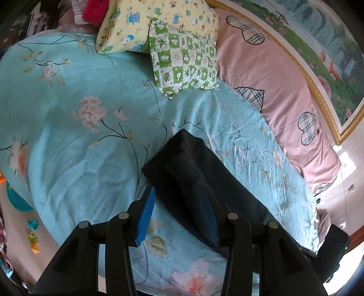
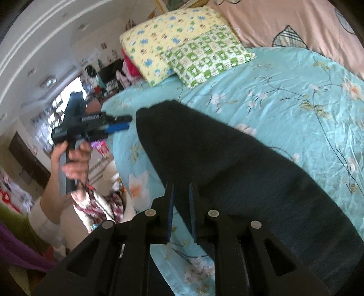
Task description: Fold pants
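Dark pants point(image 1: 195, 168) lie folded lengthwise on a teal floral bedsheet point(image 1: 79, 141). My left gripper point(image 1: 179, 193) is open, its blue pads point(image 1: 146, 214) wide apart around the near edge of the pants, holding nothing. In the right wrist view the pants point(image 2: 227, 164) stretch from the middle to the lower right. My right gripper point(image 2: 182, 189) has its pads a narrow gap apart over the pants' edge; no cloth is clearly pinched. The left gripper also shows in the right wrist view point(image 2: 124, 124), held in a hand just left of the pants' far end.
A yellow pillow point(image 1: 147, 20) and a green checked pillow point(image 1: 184, 59) lie at the head of the bed. A pink sheet with heart prints point(image 1: 273, 75) covers the right side. A framed picture point(image 1: 323, 52) hangs beyond. Clutter point(image 2: 95, 205) lies on the floor at left.
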A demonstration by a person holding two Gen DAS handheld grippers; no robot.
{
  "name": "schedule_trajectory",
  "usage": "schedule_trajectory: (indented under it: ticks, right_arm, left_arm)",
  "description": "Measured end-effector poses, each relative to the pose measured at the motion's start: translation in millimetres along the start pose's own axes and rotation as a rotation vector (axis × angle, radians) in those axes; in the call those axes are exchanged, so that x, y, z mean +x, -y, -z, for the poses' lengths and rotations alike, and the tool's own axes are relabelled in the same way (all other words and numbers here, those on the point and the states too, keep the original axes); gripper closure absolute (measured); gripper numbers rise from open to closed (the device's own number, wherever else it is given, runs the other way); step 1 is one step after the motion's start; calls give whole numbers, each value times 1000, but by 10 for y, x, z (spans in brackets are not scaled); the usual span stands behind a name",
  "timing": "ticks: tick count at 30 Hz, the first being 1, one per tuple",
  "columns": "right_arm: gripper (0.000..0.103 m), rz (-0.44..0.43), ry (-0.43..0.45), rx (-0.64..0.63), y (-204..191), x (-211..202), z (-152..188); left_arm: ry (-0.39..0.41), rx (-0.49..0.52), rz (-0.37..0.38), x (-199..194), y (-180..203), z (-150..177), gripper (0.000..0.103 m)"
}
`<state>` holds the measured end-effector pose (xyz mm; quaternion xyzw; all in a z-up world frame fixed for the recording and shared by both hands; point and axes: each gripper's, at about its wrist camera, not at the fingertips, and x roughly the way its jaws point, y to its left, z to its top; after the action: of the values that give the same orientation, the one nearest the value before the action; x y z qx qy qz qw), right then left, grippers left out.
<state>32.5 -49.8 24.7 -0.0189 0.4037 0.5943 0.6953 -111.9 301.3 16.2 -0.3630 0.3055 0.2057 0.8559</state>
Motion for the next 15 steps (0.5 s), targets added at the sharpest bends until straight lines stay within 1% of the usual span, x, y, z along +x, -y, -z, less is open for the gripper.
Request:
schedule_trajectory:
  ticks: [3, 4, 5, 6, 8, 9, 11, 15]
  right_arm:
    - [88, 15, 33, 61, 138, -52, -96]
    - [88, 16, 44, 89, 196, -69, -133]
    - [85, 11, 63, 124, 273, -90, -186]
    - [81, 11, 78, 150, 333, -107, -226]
    - [61, 38, 101, 195, 460, -124, -326]
    - [59, 46, 106, 205, 508, -115, -372]
    - [58, 53, 102, 220, 595, -65, -465]
    - [58, 102, 36, 303, 862, 163, -592]
  left_arm:
    - [-9, 14, -40, 54, 89, -2, 59]
    - [-10, 14, -48, 73, 101, -3, 57]
    - [-14, 11, -68, 101, 109, -6, 56]
    - [-16, 9, -90, 128, 108, -8, 56]
    - [-19, 1, -118, 171, 95, 4, 54]
    - [-25, -10, -121, 196, 68, 15, 53]
    - [-47, -28, -125, 270, 16, 30, 52]
    - [-64, -38, -142, 347, -61, 50, 52]
